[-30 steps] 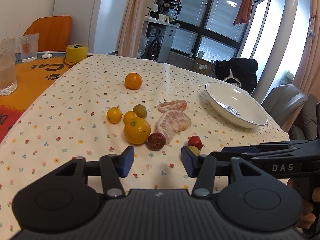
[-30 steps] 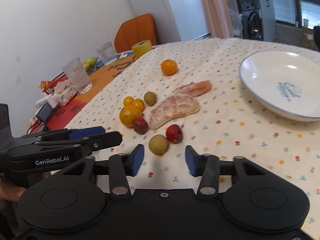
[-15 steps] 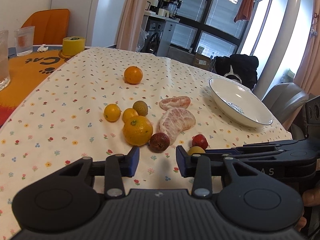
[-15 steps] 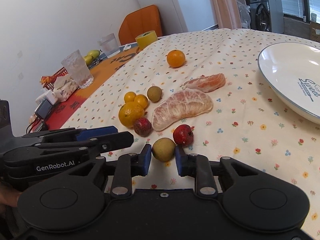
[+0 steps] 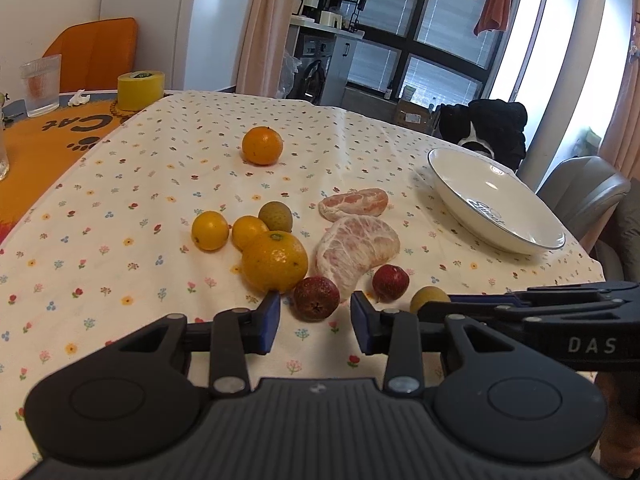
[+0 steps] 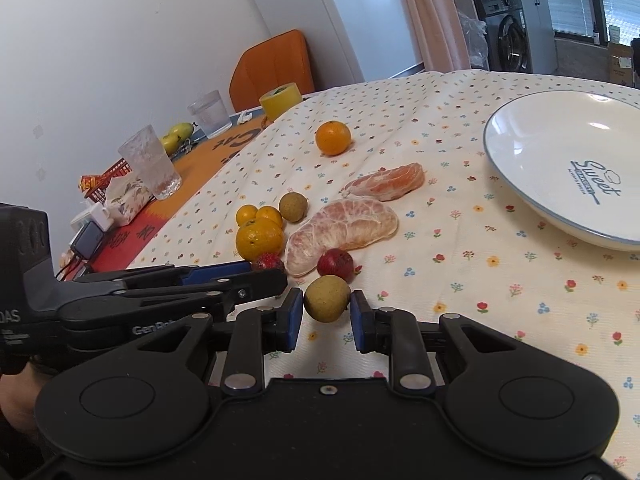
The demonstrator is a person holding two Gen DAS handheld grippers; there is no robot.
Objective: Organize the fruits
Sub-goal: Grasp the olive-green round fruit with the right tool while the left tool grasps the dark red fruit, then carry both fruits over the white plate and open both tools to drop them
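Fruit lies loose on the flowered tablecloth (image 5: 120, 272). My left gripper (image 5: 315, 314) is open, its fingers either side of a dark red fruit (image 5: 316, 298) without touching it. Behind that sit a large orange (image 5: 275, 261), two small oranges (image 5: 210, 230), a brownish longan (image 5: 275, 216), two peeled pomelo pieces (image 5: 356, 246) and a far orange (image 5: 262, 145). My right gripper (image 6: 326, 312) is shut on a tan round fruit (image 6: 327, 298) that rests on the cloth. A second red fruit (image 6: 335, 263) lies just beyond it. The white plate (image 6: 560, 148) at the right holds nothing.
Glasses (image 6: 150, 168), a yellow tape roll (image 6: 280, 100) and clutter stand on the orange mat (image 5: 36, 148) at the left. An orange chair (image 5: 96, 52) is behind it, a grey chair (image 5: 580, 196) past the table's right edge. The two grippers sit side by side, close together.
Both grippers moved forward to the near fruit and narrowed their jaws. The right one closed onto the tan fruit; the left one came around the dark red fruit.
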